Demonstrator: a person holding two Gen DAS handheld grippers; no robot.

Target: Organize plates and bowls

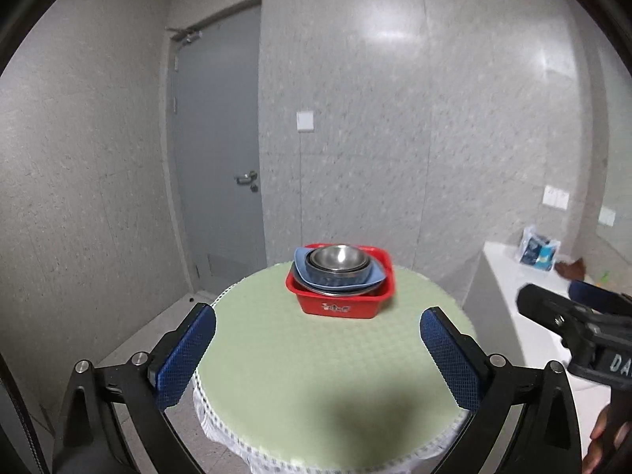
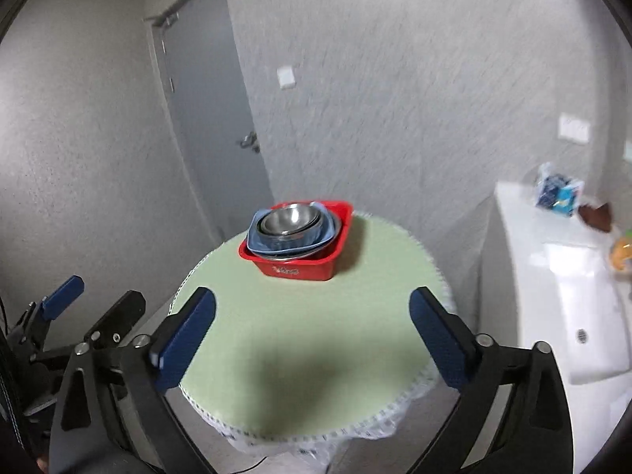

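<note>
A red plastic basin (image 1: 339,302) stands at the far side of a round green table (image 1: 300,359). In it lie a blue plate (image 1: 379,276) and nested steel bowls (image 1: 335,258). My left gripper (image 1: 318,339) is open and empty, well short of the basin, above the table's near half. The same red basin (image 2: 300,266), blue plate (image 2: 330,233) and steel bowls (image 2: 290,217) show in the right wrist view on the table (image 2: 308,339). My right gripper (image 2: 312,322) is open and empty, also short of the basin. The right gripper's body shows in the left wrist view's right edge (image 1: 572,328).
A grey door (image 1: 217,150) stands behind the table at the left. A white counter with a sink (image 2: 568,300) is at the right, with packets (image 2: 557,191) and small items on it. A lace cloth hangs over the table's edge (image 2: 355,438).
</note>
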